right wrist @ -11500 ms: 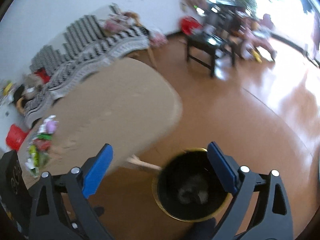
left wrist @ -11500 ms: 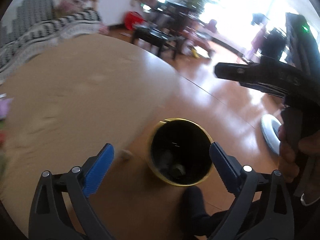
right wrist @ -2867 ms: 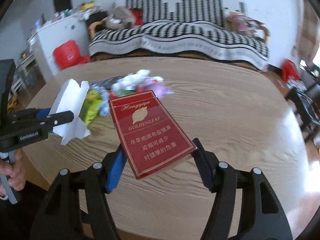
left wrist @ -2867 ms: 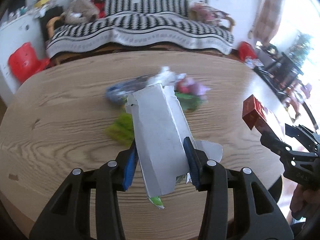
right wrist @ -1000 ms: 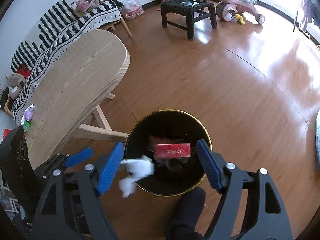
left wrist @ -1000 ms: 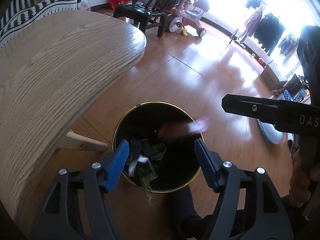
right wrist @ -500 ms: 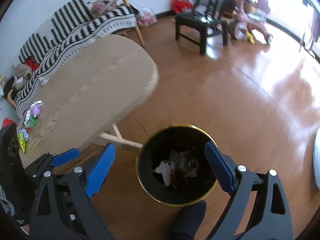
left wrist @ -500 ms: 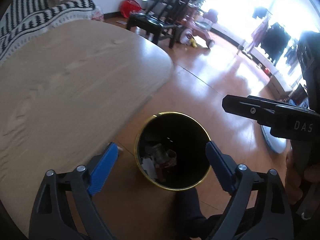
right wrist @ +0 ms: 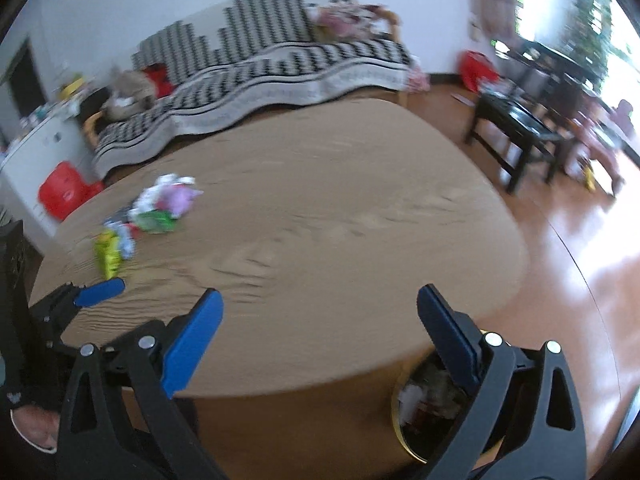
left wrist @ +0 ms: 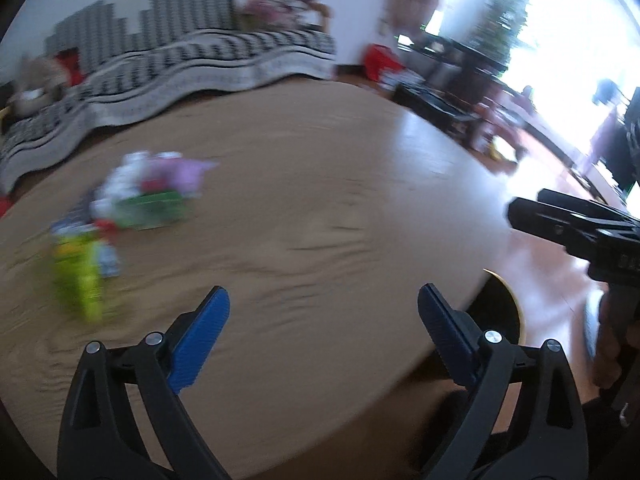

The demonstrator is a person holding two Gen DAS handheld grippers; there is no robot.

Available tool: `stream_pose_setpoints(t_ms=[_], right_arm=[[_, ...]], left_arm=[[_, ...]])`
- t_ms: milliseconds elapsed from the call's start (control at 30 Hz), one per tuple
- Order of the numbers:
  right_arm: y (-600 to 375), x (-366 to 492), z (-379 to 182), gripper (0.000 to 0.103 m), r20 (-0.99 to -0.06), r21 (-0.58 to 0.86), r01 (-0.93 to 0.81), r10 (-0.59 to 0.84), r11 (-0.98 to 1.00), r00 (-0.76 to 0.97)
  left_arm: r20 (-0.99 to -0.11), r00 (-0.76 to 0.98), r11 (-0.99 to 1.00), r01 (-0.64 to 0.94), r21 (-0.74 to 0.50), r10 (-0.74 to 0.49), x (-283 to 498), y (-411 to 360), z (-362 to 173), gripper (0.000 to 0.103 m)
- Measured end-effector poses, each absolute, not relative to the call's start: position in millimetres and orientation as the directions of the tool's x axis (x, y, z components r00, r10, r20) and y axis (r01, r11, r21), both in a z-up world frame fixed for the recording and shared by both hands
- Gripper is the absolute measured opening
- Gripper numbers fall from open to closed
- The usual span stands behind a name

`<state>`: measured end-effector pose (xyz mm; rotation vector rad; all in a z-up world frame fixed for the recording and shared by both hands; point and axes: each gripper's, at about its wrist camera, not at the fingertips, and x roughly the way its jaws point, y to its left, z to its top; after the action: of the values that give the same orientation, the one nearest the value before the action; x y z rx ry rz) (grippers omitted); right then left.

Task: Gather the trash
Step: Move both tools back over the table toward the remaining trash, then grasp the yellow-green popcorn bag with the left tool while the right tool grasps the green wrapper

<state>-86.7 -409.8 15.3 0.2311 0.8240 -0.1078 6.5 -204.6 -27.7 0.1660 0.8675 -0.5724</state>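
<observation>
Left claw (left wrist: 322, 312) tilts down over the near part of the desk (left wrist: 320, 200) — jaws opening, spread wide, nothing between the blue ribbed pads. Right claw (right wrist: 320, 312) same pose, angled down over the desk's near edge, jaws opening, wide apart, empty. Each claw shows in the other's view: the right one as a black body at the right edge of the left view, with a hand (left wrist: 612, 344) gripping its handle; the left one low at the left edge of the right view, one blue pad showing.

Desk is oval, light wood with visible grain, rounded edge. Trash pile (right wrist: 148, 212) sits on the desk's far left part, well apart from both claws — crumpled wrappers in green, yellow-green, white, purple and blue, blurred. Trash bin (right wrist: 432, 408) stands on the floor below the desk's near right edge: round, black inside, gold rim, scraps inside, partly hidden behind the right claw's finger. Floor is glossy orange-brown wood. Behind the desk, a sofa (right wrist: 280, 60) with a black-and-white zigzag cover.
</observation>
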Motion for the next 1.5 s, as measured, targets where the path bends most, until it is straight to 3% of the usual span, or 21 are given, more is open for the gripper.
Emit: stream_pose_setpoints(t_ms=[433, 967, 1200, 1267, 1367, 1433, 1500], right_arm=[[-290, 4, -3, 0.094, -0.740, 0.206, -0.028, 0.175, 0.978, 0.649], [-232, 111, -65, 0.094, -0.787, 0.200, -0.109, 0.226, 0.974, 0.574], [-208, 153, -87, 0.084, -0.800, 0.180, -0.114, 0.213, 0.977, 0.561], [-201, 160, -87, 0.080, -0.797, 0.172, -0.127, 0.214, 0.977, 0.565], [-193, 163, -88, 0.065, -0.784, 0.140, -0.139, 0.195, 0.980, 0.589], [-189, 162, -88, 0.028, -0.781, 0.124, -0.151, 0.190, 0.981, 0.595], [-188, 161, -88, 0.022, -0.781, 0.132, -0.154, 0.199, 0.979, 0.592]], left_arm=[[-0.770, 0.606, 0.961, 0.276, -0.031, -0.199, 63, -59, -35, 0.093], [-0.809, 0.560, 0.956, 0.293, -0.006, -0.177, 136, -32, -87, 0.093], [-0.808, 0.567, 0.945, 0.325, 0.040, -0.161, 141, -41, -93, 0.093], [-0.811, 0.561, 0.947, 0.320, 0.024, -0.168, 142, -39, -95, 0.092], [-0.810, 0.562, 0.946, 0.322, 0.027, -0.168, 143, -37, -97, 0.074], [-0.812, 0.559, 0.945, 0.325, 0.027, -0.169, 142, -36, -95, 0.070], [-0.819, 0.552, 0.948, 0.316, 0.029, -0.159, 141, -36, -93, 0.068]])
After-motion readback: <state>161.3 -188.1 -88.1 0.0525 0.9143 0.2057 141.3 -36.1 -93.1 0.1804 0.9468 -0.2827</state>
